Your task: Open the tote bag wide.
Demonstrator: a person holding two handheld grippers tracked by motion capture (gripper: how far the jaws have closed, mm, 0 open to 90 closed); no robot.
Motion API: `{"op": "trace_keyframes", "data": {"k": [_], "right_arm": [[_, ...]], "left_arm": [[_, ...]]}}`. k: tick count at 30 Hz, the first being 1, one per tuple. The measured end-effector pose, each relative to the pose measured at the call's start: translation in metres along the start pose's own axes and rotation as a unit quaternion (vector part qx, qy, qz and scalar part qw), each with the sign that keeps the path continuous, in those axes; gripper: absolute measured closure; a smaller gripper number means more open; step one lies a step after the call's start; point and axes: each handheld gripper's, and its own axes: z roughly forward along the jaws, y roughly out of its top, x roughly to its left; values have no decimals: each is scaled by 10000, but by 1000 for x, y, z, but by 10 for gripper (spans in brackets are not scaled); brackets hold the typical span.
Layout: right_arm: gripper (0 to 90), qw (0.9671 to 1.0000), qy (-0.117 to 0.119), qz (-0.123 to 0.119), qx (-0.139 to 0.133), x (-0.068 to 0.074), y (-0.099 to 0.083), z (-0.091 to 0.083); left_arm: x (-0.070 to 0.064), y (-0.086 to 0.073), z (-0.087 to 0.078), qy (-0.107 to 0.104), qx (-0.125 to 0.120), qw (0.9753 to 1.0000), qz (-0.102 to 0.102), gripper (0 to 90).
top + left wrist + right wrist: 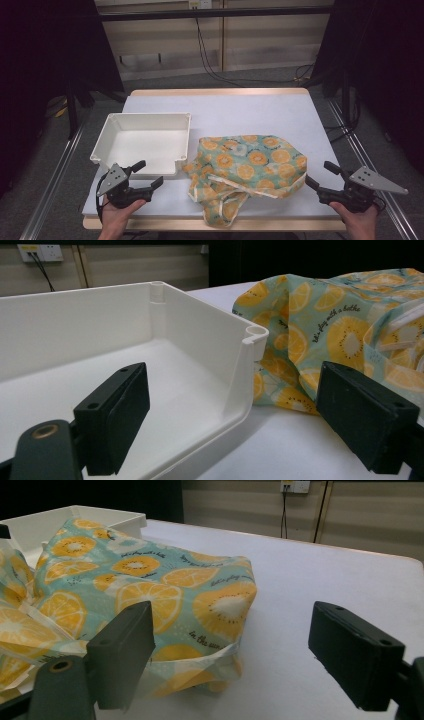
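Note:
A crumpled cloth bag point(247, 167) with an orange-slice print on pale green lies on the white table point(250, 112), right of centre. An empty white square tray point(142, 142) stands to its left. My left gripper point(149, 173) is open at the tray's near right corner, held by a hand at the table's front left. In the left gripper view the tray's corner point(252, 335) stands between the jaws and the bag point(345, 325) lies beyond. My right gripper point(320, 175) is open just off the bag's right edge. In the right gripper view the bag point(150, 585) lies ahead and left.
The table's front edge point(210, 222) runs close to both hands. Metal rails point(55, 175) flank the table on either side. Cables point(210, 60) hang down the wall and trail over the floor behind the table. Bare tabletop stretches behind the bag and tray.

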Motion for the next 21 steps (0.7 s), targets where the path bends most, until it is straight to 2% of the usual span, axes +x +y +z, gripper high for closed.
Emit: {"op": "trace_keyframes", "data": {"k": [6,7,8,9,11,12,13,17,18,21], "right_arm": [[261,9998,188,-15,29,3,3,-1],[280,9997,240,-28,41,3,4,-1],[316,9990,412,-106,115,4,5,-1],[334,9987,478,-145,113,5,6,0],[347,9984,524,-154,139,6,7,0],[389,9974,675,-209,143,11,10,0],[389,9974,675,-209,143,11,10,0],[439,9944,991,-320,168,23,16,2],[446,9924,1151,-355,249,30,19,6],[443,9907,1268,-407,293,37,20,9]], "left_arm": [[0,0,2,-37,67,10000,40,158],[1,0,2,-49,137,9998,101,164],[0,0,4,-34,98,9999,25,166],[1,0,4,-53,148,9998,92,179],[1,0,5,-36,135,9999,70,188],[2,-1,5,-50,148,9999,54,190],[2,-1,6,-54,170,9998,36,190],[1,-1,5,-61,160,9998,40,199],[1,-1,4,-82,177,9998,61,199],[0,0,3,-87,175,9998,93,203]]}}
